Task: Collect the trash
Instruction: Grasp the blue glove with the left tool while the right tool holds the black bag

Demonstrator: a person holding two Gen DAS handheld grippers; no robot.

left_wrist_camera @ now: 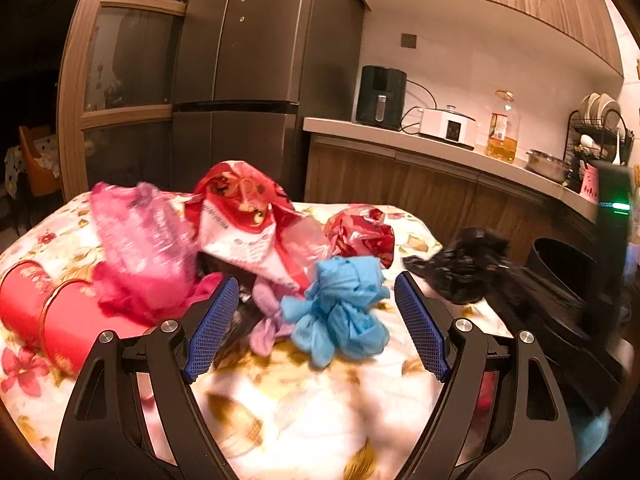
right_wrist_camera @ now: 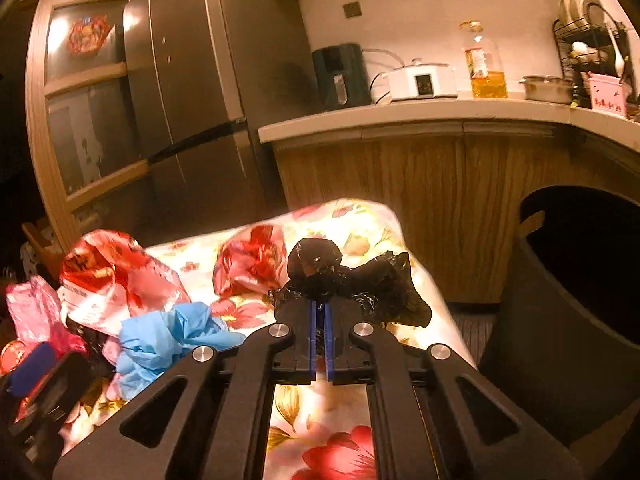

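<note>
My right gripper [right_wrist_camera: 320, 312] hides the pinched part of the black bag [right_wrist_camera: 360, 280]. The dark bin [right_wrist_camera: 560, 300] is cut off by the right frame edge. At the table's [left_wrist_camera: 280, 400] left edge, pink bags [left_wrist_camera: 140, 240] are motion-blurred; their print is unreadable.

hand-held gripper [right_wrist_camera: 320, 320] clamping black bag [right_wrist_camera: 360, 280]

Table [right_wrist_camera: 360, 220]: standing before the fridge [left_wrist_camera: 248, 60] and the counter [right_wrist_camera: 400, 118].
Knotted glove bundle [left_wrist_camera: 340, 312]: lying on the table, between the left gripper's [left_wrist_camera: 316, 320] spread jaws.
Crumpled bag [right_wrist_camera: 352, 280]: sitting at the table's right edge, pinched in the right gripper [right_wrist_camera: 320, 308].
Bin [right_wrist_camera: 560, 300]: standing right of the table.
Two tins [left_wrist_camera: 48, 312]: lying at the table's left.
</note>
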